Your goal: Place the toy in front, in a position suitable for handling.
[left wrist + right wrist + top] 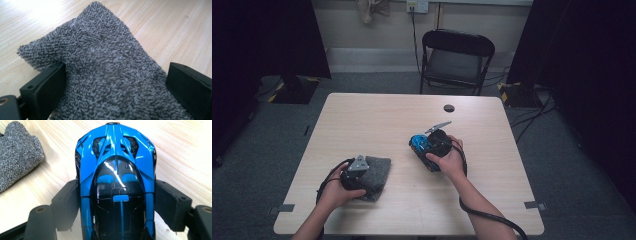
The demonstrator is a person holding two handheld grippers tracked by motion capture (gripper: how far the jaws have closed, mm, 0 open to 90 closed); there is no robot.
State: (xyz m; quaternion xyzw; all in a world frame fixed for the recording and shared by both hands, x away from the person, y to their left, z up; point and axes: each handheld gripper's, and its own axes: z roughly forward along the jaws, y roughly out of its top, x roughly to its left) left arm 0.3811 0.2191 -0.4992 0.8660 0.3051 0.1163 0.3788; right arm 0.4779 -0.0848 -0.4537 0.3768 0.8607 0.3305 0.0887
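A blue toy car (116, 182) is seen clamped between the two black jaws of the right gripper (117, 202), with both pads pressed flat against the car's flanks about midway along its body. In the right gripper view the car is pointed away from the camera, its glossy black canopy nearest the lens and its blue far end stretched out over the wooden table (190, 157). Whether the wheels are touching the tabletop cannot be told from the pictures.

In the high view the car (418, 142) is seen just right of the table's middle, at the tip of the right gripper (424, 145), which is held in the person's right hand (447, 160).

A grey towel (107, 75) is shown lying on the table near the front left, and it is straddled by the left gripper (116, 85). In the left gripper view the towel's nap fills the space between the jaws: the left pad is seen pushed into the fabric, while a narrow gap appears beside the right pad, so it cannot be told whether the towel is being squeezed. From above, the left gripper (359, 170) is seen set on the near left part of the towel (379, 172), with the left hand (337, 192) behind it.

The towel (17, 152) is also caught at the upper left of the right gripper view, well apart from the car. A black folding chair (455, 60) is seen beyond the table's far edge.
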